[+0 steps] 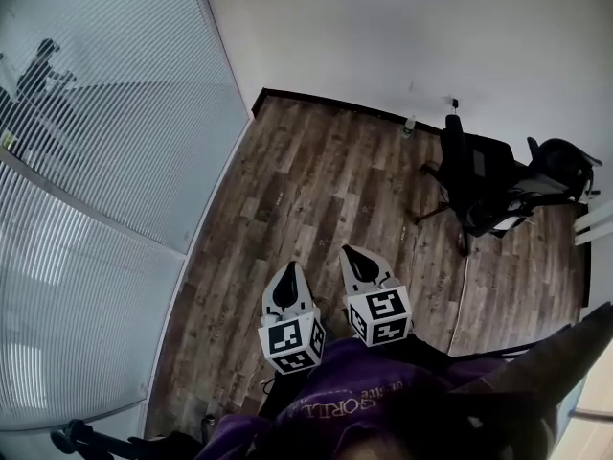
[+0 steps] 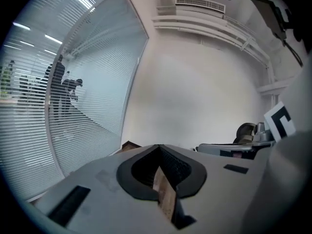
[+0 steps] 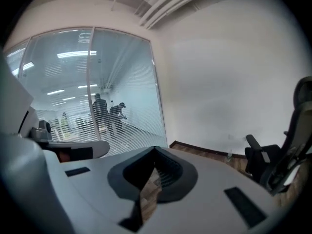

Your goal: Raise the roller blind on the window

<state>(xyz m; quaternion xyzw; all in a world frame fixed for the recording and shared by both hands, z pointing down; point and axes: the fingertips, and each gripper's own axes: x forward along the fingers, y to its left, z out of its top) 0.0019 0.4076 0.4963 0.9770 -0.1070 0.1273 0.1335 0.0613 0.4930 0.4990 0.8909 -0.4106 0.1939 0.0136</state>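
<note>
**Blind down, both grippers empty and well short of the window**

A person in a purple printed garment [image 1: 350,401] holds the white plastic left gripper [image 1: 288,274] and the matching right gripper [image 1: 352,257] side by side, close to the body. Each carries its cube of black-and-white square markers. Both point forward and slightly down over the brown wood-plank floor [image 1: 316,175]. Seen along its own length, the left gripper [image 2: 158,152] has its jaws clenched tip to tip, with nothing between the ribbed black pads. The right gripper [image 3: 155,152] is pressed closed in the same way and is just as empty. This looks like a carrying posture rather than a working one, with the jaws shut because there is nothing yet to take hold of.

The pale, finely lined roller blind [image 1: 115,113] hangs left of the jaws and ahead of them, well apart from both. It covers the tall glass window [image 2: 100,77] in thin horizontal bands. The weave is translucent enough for dark figures [image 3: 105,112] to show behind it. No pull cord or chain can be made out in any view.

A smooth, matt white wall [image 1: 383,36] stands beyond the jaws. A black wheeled office chair [image 1: 479,175] sits off to their right, near that wall. The task appears barely begun, as the person must first reach the window and find the blind's control.
</note>
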